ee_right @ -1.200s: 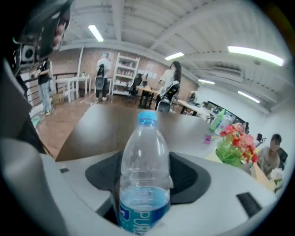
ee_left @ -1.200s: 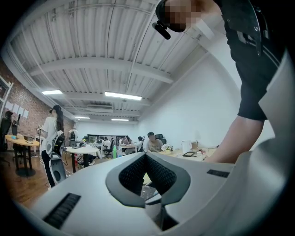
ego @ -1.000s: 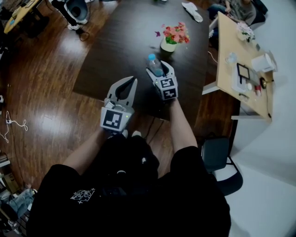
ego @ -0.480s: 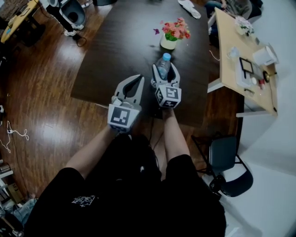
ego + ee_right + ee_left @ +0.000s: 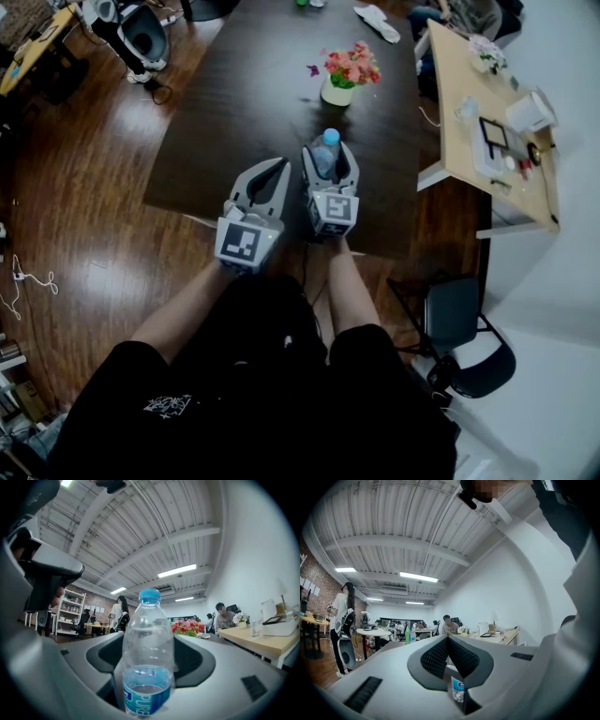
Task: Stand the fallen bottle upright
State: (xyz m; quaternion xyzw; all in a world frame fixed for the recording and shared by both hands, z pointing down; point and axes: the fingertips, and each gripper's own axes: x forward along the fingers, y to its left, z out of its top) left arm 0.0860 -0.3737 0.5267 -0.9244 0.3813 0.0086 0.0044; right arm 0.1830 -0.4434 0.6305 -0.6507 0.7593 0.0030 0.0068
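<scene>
right tool point(image 5: 329, 153) — clamped on upright bottle point(image 5: 324, 161) | left tool point(image 5: 277, 166) — jaws together, empty

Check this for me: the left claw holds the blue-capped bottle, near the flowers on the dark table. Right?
No, the right claw holds the bottle, as the right gripper view shows; the left claw is shut and empty. The rest stands.

My bottle point(image 5: 147, 653): clear glossy plastic, smooth; label shiny film. My right gripper point(image 5: 150, 641): smooth matt grey plastic shell; pads point(image 5: 193, 660) dark, rough-dimpled. Left gripper point(image 5: 448, 639): same finish. Table point(image 5: 244, 103): dark matt wood. Floor point(image 5: 84, 187) at left: glossy wood boards. Desk point(image 5: 469, 131) at right: pale matt wood.
</scene>
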